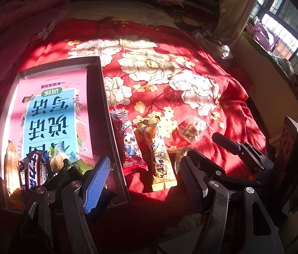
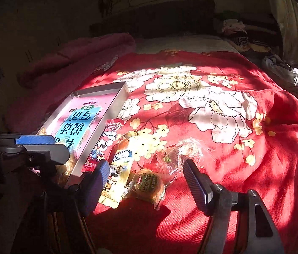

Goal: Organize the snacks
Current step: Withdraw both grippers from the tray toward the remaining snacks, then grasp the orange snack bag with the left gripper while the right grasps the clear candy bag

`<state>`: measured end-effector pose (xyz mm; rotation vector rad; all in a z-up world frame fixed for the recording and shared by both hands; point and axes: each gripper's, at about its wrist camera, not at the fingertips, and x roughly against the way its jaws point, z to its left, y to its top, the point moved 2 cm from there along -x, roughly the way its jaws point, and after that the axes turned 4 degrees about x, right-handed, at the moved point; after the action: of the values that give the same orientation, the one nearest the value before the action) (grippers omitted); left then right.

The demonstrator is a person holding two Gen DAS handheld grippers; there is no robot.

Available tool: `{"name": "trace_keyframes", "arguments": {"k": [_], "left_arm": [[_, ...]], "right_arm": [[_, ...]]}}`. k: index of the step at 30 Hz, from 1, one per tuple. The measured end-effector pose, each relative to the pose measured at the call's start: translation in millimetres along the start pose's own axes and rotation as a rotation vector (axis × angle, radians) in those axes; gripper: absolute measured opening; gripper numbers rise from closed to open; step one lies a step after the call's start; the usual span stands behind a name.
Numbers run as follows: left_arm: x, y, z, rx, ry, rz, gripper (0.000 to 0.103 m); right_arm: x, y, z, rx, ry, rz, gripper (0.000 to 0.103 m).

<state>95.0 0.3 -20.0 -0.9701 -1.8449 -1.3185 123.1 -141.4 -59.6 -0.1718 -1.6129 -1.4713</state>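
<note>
A shallow grey box (image 1: 104,114) with a pink printed bottom lies on the red floral bedspread (image 1: 191,67); several snacks lie in its near end, among them a Snickers bar (image 1: 35,171). Right of the box lie a red snack pack (image 1: 131,141), a yellow snack pack (image 1: 159,154) and a clear-wrapped candy (image 1: 192,130). My left gripper (image 1: 144,182) is open and empty over the box's near right corner. In the right wrist view my right gripper (image 2: 146,180) is open above a round wrapped pastry (image 2: 147,184), beside the yellow pack (image 2: 117,175), red pack (image 2: 102,148) and clear candy (image 2: 178,152).
A pink blanket (image 2: 74,57) is bunched at the far left of the bed. Clothes are piled at the headboard (image 2: 239,36). A window (image 1: 286,21) with a cluttered sill is on the right. The left gripper (image 2: 34,146) shows at the left in the right wrist view.
</note>
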Motion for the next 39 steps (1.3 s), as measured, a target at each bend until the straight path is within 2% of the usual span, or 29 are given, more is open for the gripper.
{"name": "trace_keyframes", "arguments": {"k": [9, 15, 18, 23, 26, 29, 35, 37, 39], "left_arm": [[-38.1, 8.4, -21.2, -0.021, -0.019, 0.067, 0.069], [-64.5, 12.1, -25.4, -0.015, -0.022, 0.119, 0.061], [-74.2, 12.3, -24.9, -0.012, -0.020, 0.138, 0.049], [-85.2, 14.0, -24.4, 0.007, -0.020, 0.165, 0.049], [-89.7, 15.0, -24.9, 0.014, -0.018, 0.169, 0.049], [-93.8, 16.5, -24.4, 0.027, -0.005, 0.163, 0.049], [-100.7, 19.5, -25.1, 0.048, 0.002, 0.157, 0.048], [-102.7, 20.4, -26.6, 0.043, 0.015, 0.153, 0.041], [-105.8, 20.5, -27.8, 0.035, 0.021, 0.149, 0.038]], "right_arm": [[-16.2, 1.1, -42.3, -0.086, -0.050, 0.028, 0.072], [-35.8, -2.1, -52.3, -0.100, -0.025, 0.071, 0.072], [-44.2, -0.6, -52.6, -0.082, -0.021, 0.081, 0.072], [-54.1, 1.2, -53.6, -0.062, 0.005, 0.091, 0.072], [-57.0, 2.8, -53.3, -0.057, 0.027, 0.087, 0.066], [-58.2, 4.5, -53.5, -0.058, 0.050, 0.076, 0.053], [-53.2, 6.9, -62.3, -0.113, 0.072, 0.047, 0.051], [-48.6, 8.4, -64.6, -0.122, 0.071, 0.029, 0.051], [-45.4, 9.5, -65.3, -0.127, 0.073, 0.020, 0.051]]}}
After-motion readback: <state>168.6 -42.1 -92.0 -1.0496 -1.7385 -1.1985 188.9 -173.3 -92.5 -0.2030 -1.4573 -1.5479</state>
